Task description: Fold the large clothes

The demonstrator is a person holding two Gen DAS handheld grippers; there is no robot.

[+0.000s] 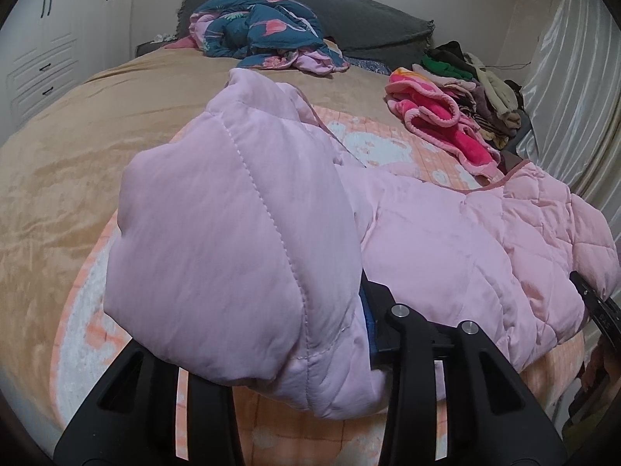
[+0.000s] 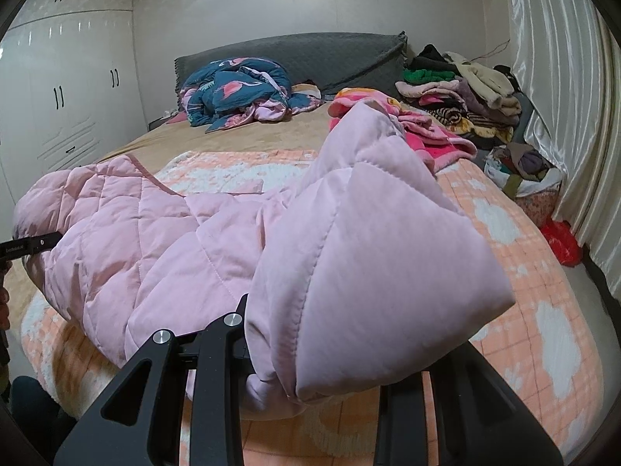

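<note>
A pale pink quilted jacket (image 1: pixel 446 240) lies across the near end of the bed on an orange and white blanket (image 1: pixel 372 143). My left gripper (image 1: pixel 310 349) is shut on one end of the jacket, which bulges up over the fingers and hides the tips. My right gripper (image 2: pixel 310 349) is shut on the other end of the jacket (image 2: pixel 155 240), also covered by a raised fold. Each gripper shows at the edge of the other's view: the right gripper in the left wrist view (image 1: pixel 594 299), the left gripper in the right wrist view (image 2: pixel 31 246).
A crumpled blue flamingo quilt (image 1: pixel 264 31) lies by the grey headboard (image 1: pixel 349 19). A bright pink fleece garment (image 1: pixel 438 116) and a stack of folded clothes (image 2: pixel 458 93) sit at the far right by the curtain (image 2: pixel 562 116). White wardrobes (image 2: pixel 70 89) stand on the left. A red bag (image 2: pixel 562 240) lies beside the bed.
</note>
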